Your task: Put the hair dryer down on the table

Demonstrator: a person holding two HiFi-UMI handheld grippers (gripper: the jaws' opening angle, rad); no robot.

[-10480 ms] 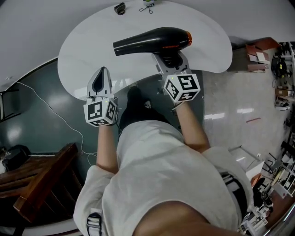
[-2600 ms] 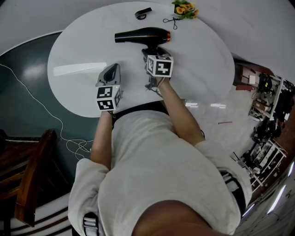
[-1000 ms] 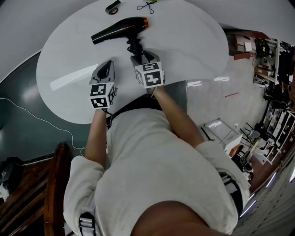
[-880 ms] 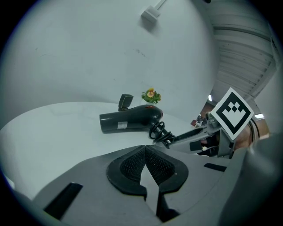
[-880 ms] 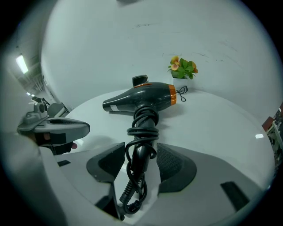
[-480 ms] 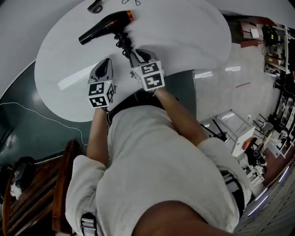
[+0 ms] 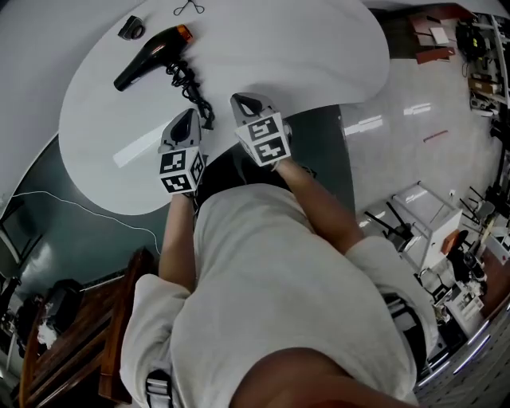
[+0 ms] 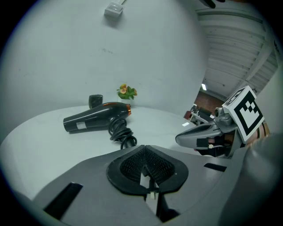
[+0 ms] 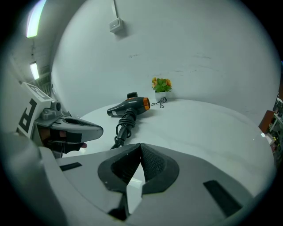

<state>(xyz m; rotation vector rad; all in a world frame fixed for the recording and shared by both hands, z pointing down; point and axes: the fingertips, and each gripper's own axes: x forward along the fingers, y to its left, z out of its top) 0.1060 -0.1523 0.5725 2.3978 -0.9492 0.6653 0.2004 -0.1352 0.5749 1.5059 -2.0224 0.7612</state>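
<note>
The black hair dryer [image 7: 151, 56] with an orange rear ring lies on its side on the white round table [image 7: 303, 48], its coiled cord [image 7: 187, 84] trailing toward me. It also shows in the left gripper view, hair dryer [image 8: 95, 117], and in the right gripper view, hair dryer [image 9: 128, 106]. My right gripper [image 7: 243, 100] is at the table's near edge, well short of the dryer. Its jaws have just been closing and are shut with nothing between them. My left gripper [image 7: 188, 115] is beside it, shut and empty, a little short of the cord's end.
A small black object [image 7: 131, 28] and a thin black wire loop [image 7: 187, 8] lie at the table's far side. A small pot of flowers [image 9: 161, 86] stands behind the dryer by the white wall. A wooden chair [image 7: 72, 343] stands on the floor at lower left.
Both grippers have drawn back from the dryer toward the table's near edge. The right gripper's jaws, open by the cord a second ago, are closed. The dryer lies still.
</note>
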